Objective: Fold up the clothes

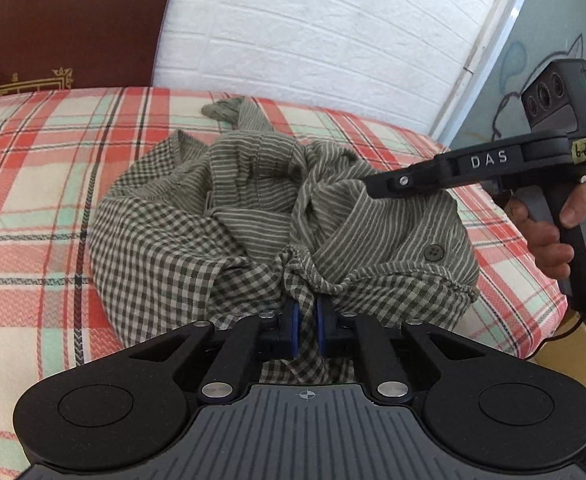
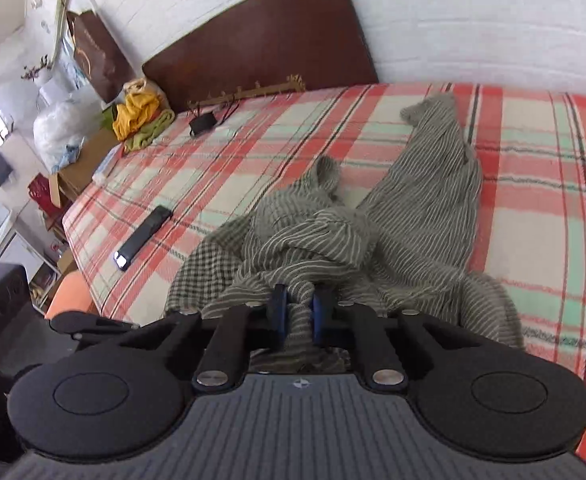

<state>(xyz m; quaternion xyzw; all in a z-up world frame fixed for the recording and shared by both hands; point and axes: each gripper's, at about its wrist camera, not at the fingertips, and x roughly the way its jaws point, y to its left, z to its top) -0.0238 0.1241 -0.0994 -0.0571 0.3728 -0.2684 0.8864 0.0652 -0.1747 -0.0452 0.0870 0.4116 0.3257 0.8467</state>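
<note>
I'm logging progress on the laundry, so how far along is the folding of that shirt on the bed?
Barely begun. Done: nothing is folded; the shirt lies crumpled on the plaid bedspread, one sleeve trailing away. In hand: the left gripper is shut on a checked edge, and the right gripper pinches striped fabric. Left: spreading it flat, then every fold.

Near side: we see the crumpled shirt (image 2: 345, 240) heaped at the bed's (image 2: 541, 184) near edge.
Right: bare plaid blanket beyond the sleeve, open passage.
Left: a remote (image 2: 143, 238) lies on the blanket, apart from the shirt.
Head end: a black device (image 2: 203, 122) with cords, then the headboard (image 2: 261, 40).
Far side: white wall (image 1: 313, 32) bounds reach.
</note>
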